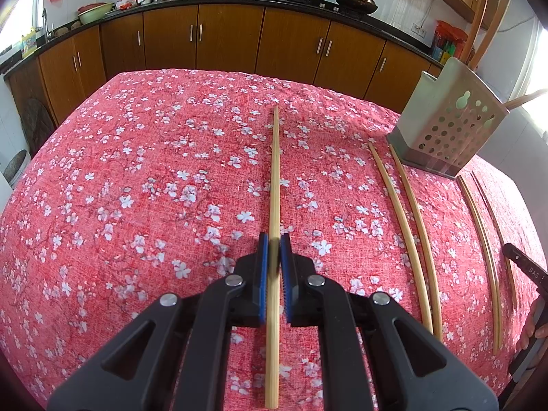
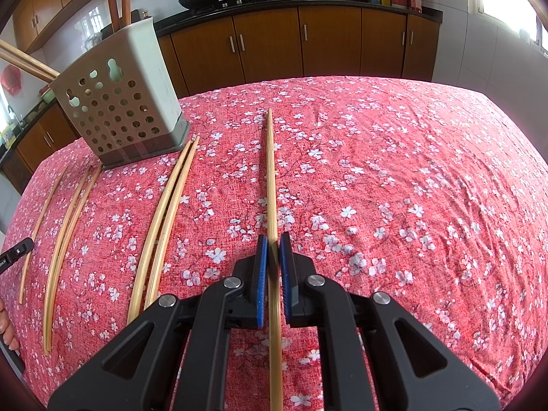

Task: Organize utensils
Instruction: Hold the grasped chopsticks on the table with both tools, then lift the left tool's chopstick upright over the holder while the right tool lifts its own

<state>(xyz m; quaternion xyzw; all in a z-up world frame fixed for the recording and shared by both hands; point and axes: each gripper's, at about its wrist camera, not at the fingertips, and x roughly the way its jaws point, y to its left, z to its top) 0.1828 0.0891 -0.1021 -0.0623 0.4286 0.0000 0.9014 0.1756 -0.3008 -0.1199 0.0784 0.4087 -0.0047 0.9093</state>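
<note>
In the left wrist view a pale wooden chopstick (image 1: 275, 171) runs straight away from me over the red floral tablecloth (image 1: 137, 188). My left gripper (image 1: 274, 241) is shut on it, with the blue pads pressing its sides. The right wrist view shows the same hold: my right gripper (image 2: 273, 241) is shut on another chopstick (image 2: 271, 171). A grey perforated utensil holder (image 1: 448, 126) (image 2: 123, 102) stands at the far side of the table between the two hands. Reddish-brown sticks poke out of its top. Two loose pairs of chopsticks (image 1: 400, 219) (image 2: 164, 226) lie in front of it.
More chopsticks lie side by side further along (image 1: 479, 250) (image 2: 68, 229), with a single one (image 2: 41, 226) beyond. Part of the other gripper and a hand show at the frame edges (image 1: 527, 274) (image 2: 13, 253). Wooden kitchen cabinets (image 1: 222, 41) and a counter with woks stand behind the table.
</note>
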